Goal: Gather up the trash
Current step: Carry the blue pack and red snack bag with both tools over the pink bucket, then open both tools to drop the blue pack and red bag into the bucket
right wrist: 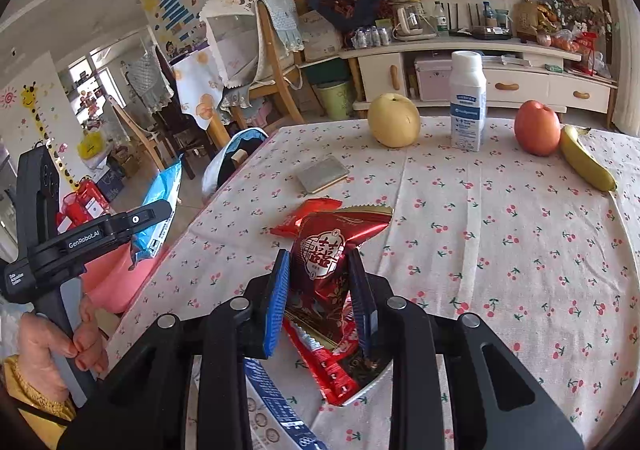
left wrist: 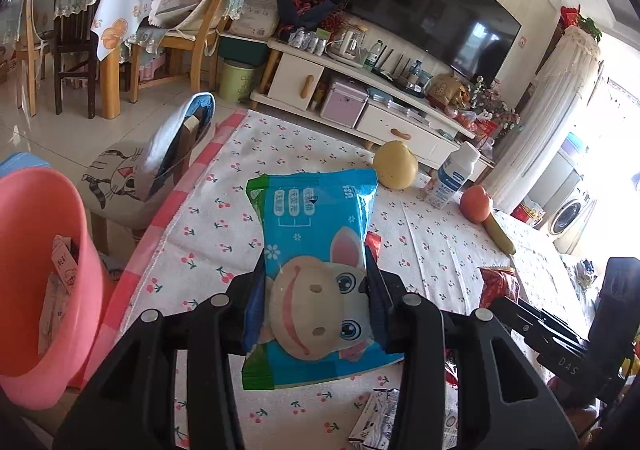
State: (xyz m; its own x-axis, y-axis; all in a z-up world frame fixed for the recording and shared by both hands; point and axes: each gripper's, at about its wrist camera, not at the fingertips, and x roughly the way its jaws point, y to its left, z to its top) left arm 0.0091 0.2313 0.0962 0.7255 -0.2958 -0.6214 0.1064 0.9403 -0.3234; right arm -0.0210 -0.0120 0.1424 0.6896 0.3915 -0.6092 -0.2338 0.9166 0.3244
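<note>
Left gripper tilted downward over table edge, jaws clamped on blue wipes packet; pink bin lower-left of it. Right gripper tilted downward, jaws narrow, pinching red snack wrapper above cherry-print tablecloth.

My left gripper covers the lower sides of the blue wipes packet it clamps, and the packet hides the tablecloth ahead of my fingers. Just right of that packet, only a sliver of a red wrapper shows. Below my left fingers a printed packet is cut off by the picture's bottom edge. To the left, the pink bin runs out of frame, and the papers inside are too small to read.

My right gripper hides the lower part of the red snack bag it pinches. The blue-and-white wrapper under my right fingers is mostly hidden.
</note>
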